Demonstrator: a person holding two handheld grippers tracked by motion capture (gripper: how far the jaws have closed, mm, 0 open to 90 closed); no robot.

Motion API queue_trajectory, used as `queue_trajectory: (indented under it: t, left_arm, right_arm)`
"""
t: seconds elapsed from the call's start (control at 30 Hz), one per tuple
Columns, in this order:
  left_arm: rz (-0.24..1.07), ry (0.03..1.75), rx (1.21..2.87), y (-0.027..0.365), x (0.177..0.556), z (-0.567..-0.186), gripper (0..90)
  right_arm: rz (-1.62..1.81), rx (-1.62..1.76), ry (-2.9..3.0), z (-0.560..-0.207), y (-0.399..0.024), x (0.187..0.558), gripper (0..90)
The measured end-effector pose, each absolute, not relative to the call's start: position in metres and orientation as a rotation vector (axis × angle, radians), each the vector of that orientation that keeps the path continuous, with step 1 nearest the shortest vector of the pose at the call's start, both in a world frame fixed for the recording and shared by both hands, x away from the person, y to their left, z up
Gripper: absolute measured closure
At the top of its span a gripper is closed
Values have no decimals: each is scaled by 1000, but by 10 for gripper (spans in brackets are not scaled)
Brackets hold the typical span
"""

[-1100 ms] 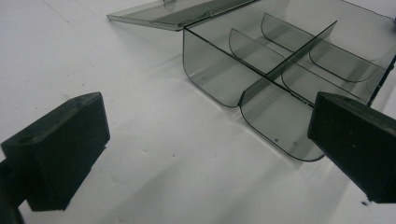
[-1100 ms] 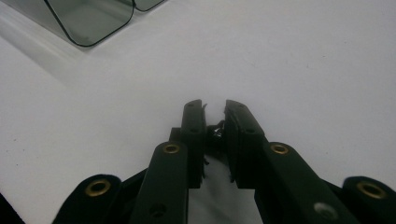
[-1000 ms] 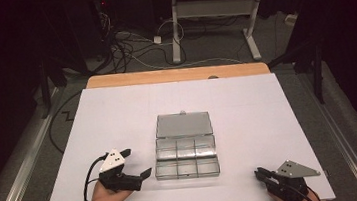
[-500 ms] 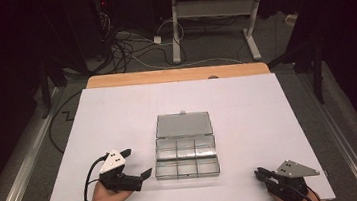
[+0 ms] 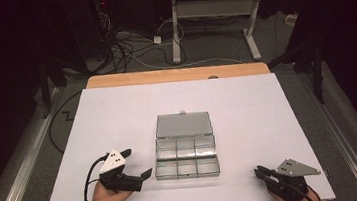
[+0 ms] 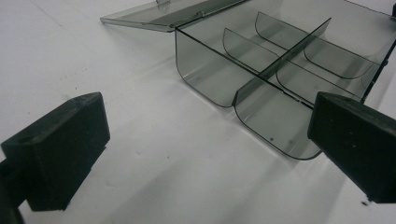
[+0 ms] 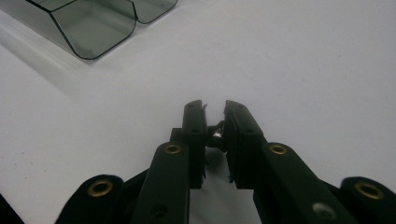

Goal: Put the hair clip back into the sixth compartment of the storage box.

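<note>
Two grippers, zero movement over the last second: high view matches the earlier frames, both hands parked at the near edge of the bench.

Compartment box sits mid-bench, lid swung open and lying flat on the far side of the box. Six cells, all look empty from what I see.

Left gripper is just beside the box's near-left corner, jaws wide apart, nothing between them. In the left gripper view the box's corner sits ahead between the two jaws, but neither touches it.

Right gripper is near the box's right side, apart from it, at the bench's front edge. Its jaws are nearly together and pinch a small shiny piece. Too small to identify; looks like a bit of metal hardware.

My read: no change means we're in a pause before the drop. Piece is in hand, box is open, no cell is filled yet. Next move for the right is a lift toward one of the cells. Left looks placed to steady the box if it slides.
</note>
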State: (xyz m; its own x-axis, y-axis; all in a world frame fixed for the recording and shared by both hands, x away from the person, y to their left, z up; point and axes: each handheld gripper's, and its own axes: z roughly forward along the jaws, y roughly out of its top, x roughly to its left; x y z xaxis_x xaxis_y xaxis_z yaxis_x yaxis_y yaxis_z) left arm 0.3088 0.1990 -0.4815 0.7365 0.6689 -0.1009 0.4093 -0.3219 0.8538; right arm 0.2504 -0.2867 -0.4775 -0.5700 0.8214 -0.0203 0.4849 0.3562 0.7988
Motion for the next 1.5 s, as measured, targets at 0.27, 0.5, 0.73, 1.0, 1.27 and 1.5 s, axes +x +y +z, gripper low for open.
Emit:
queue_trajectory:
  t: [0.27, 0.5, 0.73, 1.0, 1.27, 1.5]
  left_arm:
    - [326, 832, 1954, 200, 310, -481, 0]
    - [326, 827, 1957, 200, 310, -481, 0]
    - [327, 825, 1960, 199, 310, -482, 0]
    - [323, 821, 1961, 199, 310, -482, 0]
    - [325, 821, 1961, 199, 310, -482, 0]
    - [326, 821, 1963, 199, 310, -482, 0]
  right_arm:
    - [1095, 1139, 2205, -477, -283, 254, 806]
    - [1102, 1140, 2200, -476, -282, 256, 805]
    - [1105, 1150, 2206, -476, -279, 257, 805]
    - [1115, 1134, 2217, -476, -275, 258, 805]
    - [1138, 1126, 2226, -476, -270, 258, 805]
    - [1152, 1106, 2246, -475, -262, 259, 805]
